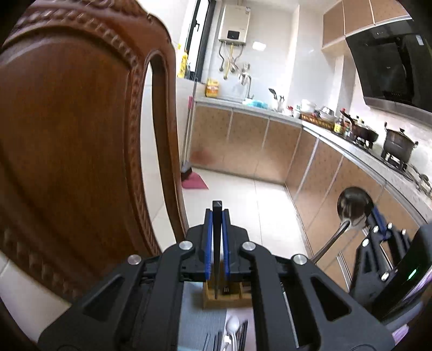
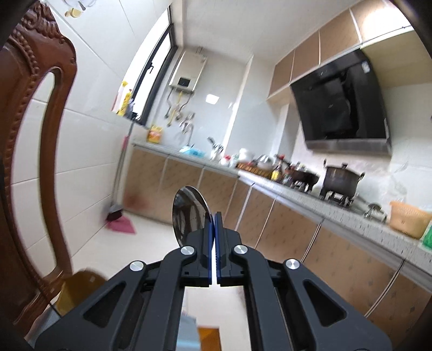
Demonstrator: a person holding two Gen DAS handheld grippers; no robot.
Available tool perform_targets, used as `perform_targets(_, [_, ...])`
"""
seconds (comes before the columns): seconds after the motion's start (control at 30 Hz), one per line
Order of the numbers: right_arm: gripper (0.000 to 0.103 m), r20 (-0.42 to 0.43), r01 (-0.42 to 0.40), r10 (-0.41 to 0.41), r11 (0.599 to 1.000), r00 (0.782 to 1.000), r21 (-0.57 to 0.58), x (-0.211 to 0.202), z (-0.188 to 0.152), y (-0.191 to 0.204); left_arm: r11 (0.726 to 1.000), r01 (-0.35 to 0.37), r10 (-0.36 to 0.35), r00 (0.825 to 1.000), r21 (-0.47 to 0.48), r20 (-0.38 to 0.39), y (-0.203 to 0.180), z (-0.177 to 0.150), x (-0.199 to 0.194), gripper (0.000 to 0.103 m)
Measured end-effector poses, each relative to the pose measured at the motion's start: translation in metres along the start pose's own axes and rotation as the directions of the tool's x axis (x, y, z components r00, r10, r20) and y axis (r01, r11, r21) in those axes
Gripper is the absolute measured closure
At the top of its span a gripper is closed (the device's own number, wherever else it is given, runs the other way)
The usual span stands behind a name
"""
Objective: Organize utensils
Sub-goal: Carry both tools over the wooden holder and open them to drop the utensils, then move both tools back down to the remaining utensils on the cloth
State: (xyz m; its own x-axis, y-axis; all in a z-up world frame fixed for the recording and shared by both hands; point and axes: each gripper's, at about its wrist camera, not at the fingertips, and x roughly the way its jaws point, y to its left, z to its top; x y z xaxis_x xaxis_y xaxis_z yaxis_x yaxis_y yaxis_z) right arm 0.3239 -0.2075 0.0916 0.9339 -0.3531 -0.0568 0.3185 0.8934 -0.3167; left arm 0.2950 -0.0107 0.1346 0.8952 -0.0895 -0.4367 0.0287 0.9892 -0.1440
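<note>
At lower centre: left gripper (image 1: pixel 216 216) pinched a black chopstick (image 1: pixel 216 243) over the wooden holder (image 1: pixel 216 294), likely to insert | right gripper (image 2: pixel 215 218) clamped a steel spoon (image 2: pixel 189 213), raised, waiting.

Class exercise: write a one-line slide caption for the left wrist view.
Left gripper clamps a black chopstick above a wooden holder, while the right gripper lifts a steel spoon nearby.

Bright tiled kitchen here: white walls, pale floor tiles (image 1: pixel 243 194), tan cabinets (image 1: pixel 243 143) under a speckled counter (image 2: pixel 310 197). Carved wooden chair (image 1: pixel 81 135) looms on my left, black range hood (image 2: pixel 340 105) on the right, water heater (image 1: pixel 234 24) beside the dark window (image 2: pixel 156 73).
</note>
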Motion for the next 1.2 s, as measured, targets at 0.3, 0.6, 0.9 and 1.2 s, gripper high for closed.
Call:
perform_targets(0.3, [0.1, 0.007, -0.001, 0.001, 1.0, 1.0, -0.031, 0.032, -0.036, 0.04, 0.998, 0.012, -0.016, 0.999, -0.062, -0.05, 0.01, -0.019, 0.066, 0.096])
perform_targets(0.6, [0.1, -0.079, -0.08, 0.074, 0.994, 0.994, -0.073, 0.043, -0.08, 0.069, 0.998, -0.022, 0.014, 0.99, -0.055, -0.14, 0.021, -0.056, 0.112, 0.096])
perform_targets(0.9, [0.043, -0.205, -0.217, 0.225, 0.974, 0.953, 0.059, 0.014, -0.076, 0.022, 1.0, -0.014, 0.011, 0.99, -0.024, -0.139, 0.025, -0.068, 0.089, 0.063])
perform_targets(1.2, [0.041, -0.473, -0.304, 0.359, 0.933, 0.805, 0.192, -0.012, -0.147, -0.001, 0.986, 0.049, -0.008, 0.968, 0.162, -0.25, 0.023, -0.141, 0.056, 0.05])
